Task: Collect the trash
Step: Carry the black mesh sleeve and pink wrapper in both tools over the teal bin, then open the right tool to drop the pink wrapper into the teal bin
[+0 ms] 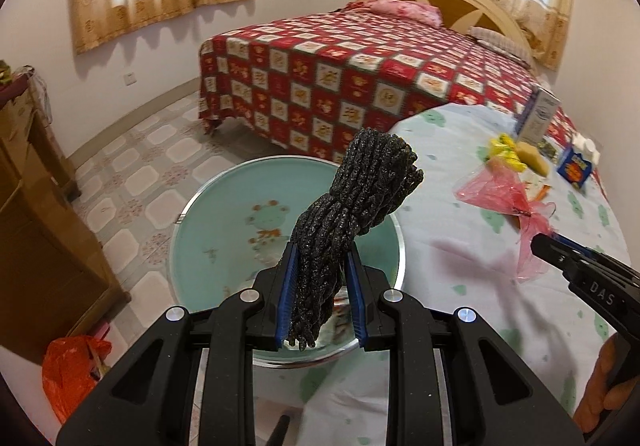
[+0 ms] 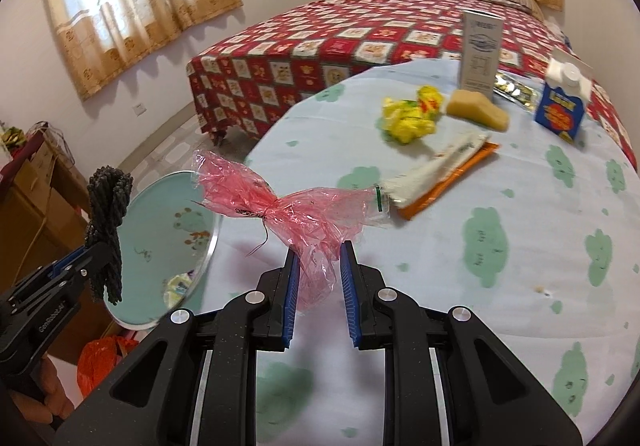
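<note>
Left tongs (image 1: pixel 320 278): nearly closed, the blue pads pinching the lower part of a black, glittery, knobbly bundle (image 1: pixel 356 202) that stands up between them and leans to the right at its top.
Basin (image 1: pixel 224 206): a round pale-green basin with a cartoon print inside and a metal rim, directly below and behind the black bundle, at the left edge of the desk.
Right tongs (image 2: pixel 319 274): partly open, with a visible gap between the pads; a crumpled pink cellophane wrapper (image 2: pixel 288 206) hangs with its lower tail between them, against the left pad. Whether the pads truly grip it cannot be told.
Pink wrapper: pinched in the middle like a bow, spreading left and right above the tongs, raised over the desk.
Desk (image 2: pixel 500 286): covered with a light-blue cloth printed with green cloud shapes.
Other litter on the desk: a yellow crumpled wrapper (image 2: pixel 412 114), just beside a tan wedge-shaped sponge (image 2: pixel 478 110); a flat white and orange packet (image 2: pixel 444 174); a tall white box (image 2: pixel 480 54) standing upright; a small blue carton (image 2: pixel 560 110) with a white cap, far right.
Room: a bed (image 1: pixel 360 74) with a red checked cover behind the desk; an orange plastic bag (image 1: pixel 72 370) on the floor, lower left.
</note>
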{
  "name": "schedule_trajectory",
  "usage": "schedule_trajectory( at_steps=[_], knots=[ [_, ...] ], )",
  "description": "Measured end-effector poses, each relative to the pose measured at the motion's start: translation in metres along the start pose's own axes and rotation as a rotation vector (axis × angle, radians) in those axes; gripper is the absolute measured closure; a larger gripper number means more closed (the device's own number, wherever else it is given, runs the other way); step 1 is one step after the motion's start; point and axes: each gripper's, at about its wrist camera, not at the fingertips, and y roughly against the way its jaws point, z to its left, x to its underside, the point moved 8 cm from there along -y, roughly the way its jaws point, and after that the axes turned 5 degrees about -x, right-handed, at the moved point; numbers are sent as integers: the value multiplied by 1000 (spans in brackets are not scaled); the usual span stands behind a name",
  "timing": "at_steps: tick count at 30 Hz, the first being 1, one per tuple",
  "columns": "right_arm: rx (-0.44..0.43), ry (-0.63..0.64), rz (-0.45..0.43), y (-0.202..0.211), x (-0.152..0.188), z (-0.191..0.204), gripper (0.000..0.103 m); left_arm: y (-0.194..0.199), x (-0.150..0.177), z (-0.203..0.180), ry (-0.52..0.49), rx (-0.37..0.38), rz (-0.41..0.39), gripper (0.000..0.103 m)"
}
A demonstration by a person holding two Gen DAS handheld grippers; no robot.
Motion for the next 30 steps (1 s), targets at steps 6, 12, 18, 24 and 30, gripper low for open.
schedule_trajectory(
  at_steps=[6, 12, 18, 24, 30],
  knots=[
    [-26, 37, 1, -8, -3, 29, 82, -4, 0, 23, 38, -39, 5, 79],
    [-48, 66, 2, -17, -4, 58, 82, -6, -2, 38, 55, -78, 3, 79],
    [-59, 87, 3, -24, -7, 77, 82, -7, -2, 51, 81, -109, 6, 79],
    [-75, 104, 9, -31, -8, 92, 82, -11, -3, 57, 95, -123, 13, 79],
    [-77, 108, 11, -38, -11, 102, 82, -13, 0, 68, 118, -140, 25, 79]
  ],
)
